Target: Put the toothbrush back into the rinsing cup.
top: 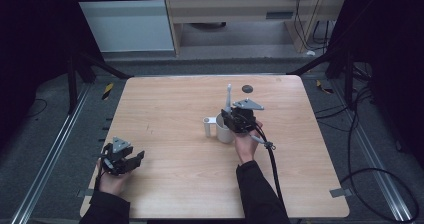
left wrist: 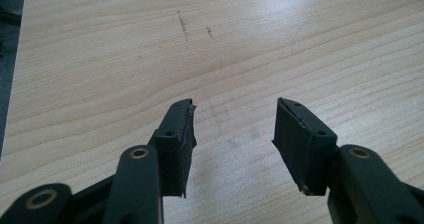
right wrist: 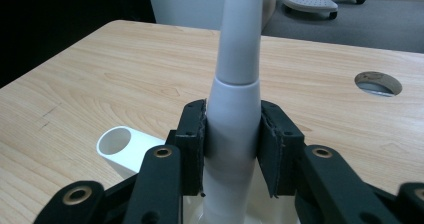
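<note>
- High view: wooden table (top: 175, 184) seen from above, forearms entering from the bottom edge. Right of centre, right gripper (top: 231, 118) clamped on a slim white toothbrush-like handle (top: 228, 98) standing upright, its thin tip pointing to the top of the frame. Directly below the handle, a white cup (top: 224, 130) with a small white tube (top: 208, 126) touching its left side. Lower left of the frame, left gripper (top: 134, 160) held low near the table's left edge, well apart from the cup, spread wide with nothing between its tips. Small dark round hole (top: 247, 88) in the tabletop above the handle.
- Left gripper view: black jaws rising from the bottom, parted by a broad gap, bare wood grain with a few faint scratches in between. Nothing gripped, nothing close by.
- Right gripper view: pads (right wrist: 192, 145) pressed against both sides of the handle (right wrist: 233, 119) at its thick lower part, narrower grey neck running out of the top of the frame. Tube's open mouth (right wrist: 115, 140) at lower left; pale cup rim just visible beneath the jaws at the bottom edge. Round hole (right wrist: 378, 82) at upper right.
- Progress, judged from this: grasp secured, handle upright at the cup's mouth, likely mid-way through being set into or lifted out of the cup; cannot tell which. Release or carry-away not yet done; left gripper idle.
</note>
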A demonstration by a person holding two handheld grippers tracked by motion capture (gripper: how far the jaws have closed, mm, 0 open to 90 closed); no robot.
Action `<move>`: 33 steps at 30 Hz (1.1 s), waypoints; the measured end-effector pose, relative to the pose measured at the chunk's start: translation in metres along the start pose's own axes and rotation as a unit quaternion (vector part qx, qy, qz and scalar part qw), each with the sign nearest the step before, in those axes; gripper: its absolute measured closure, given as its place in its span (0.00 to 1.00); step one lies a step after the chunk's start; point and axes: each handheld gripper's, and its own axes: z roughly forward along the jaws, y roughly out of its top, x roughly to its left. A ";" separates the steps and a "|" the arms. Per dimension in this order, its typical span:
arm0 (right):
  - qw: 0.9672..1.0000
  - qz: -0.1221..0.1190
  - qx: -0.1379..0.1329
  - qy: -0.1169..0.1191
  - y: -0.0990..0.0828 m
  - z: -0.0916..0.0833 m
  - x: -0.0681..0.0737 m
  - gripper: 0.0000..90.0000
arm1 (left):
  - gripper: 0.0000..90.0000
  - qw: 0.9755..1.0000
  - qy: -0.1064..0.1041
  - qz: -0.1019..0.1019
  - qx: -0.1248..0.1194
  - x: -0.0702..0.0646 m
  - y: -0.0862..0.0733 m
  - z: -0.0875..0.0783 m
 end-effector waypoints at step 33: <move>1.000 -0.013 -0.002 -0.014 -0.002 -0.027 -0.014 0.53 | 0.54 1.000 0.000 -0.001 0.001 0.000 0.000 0.000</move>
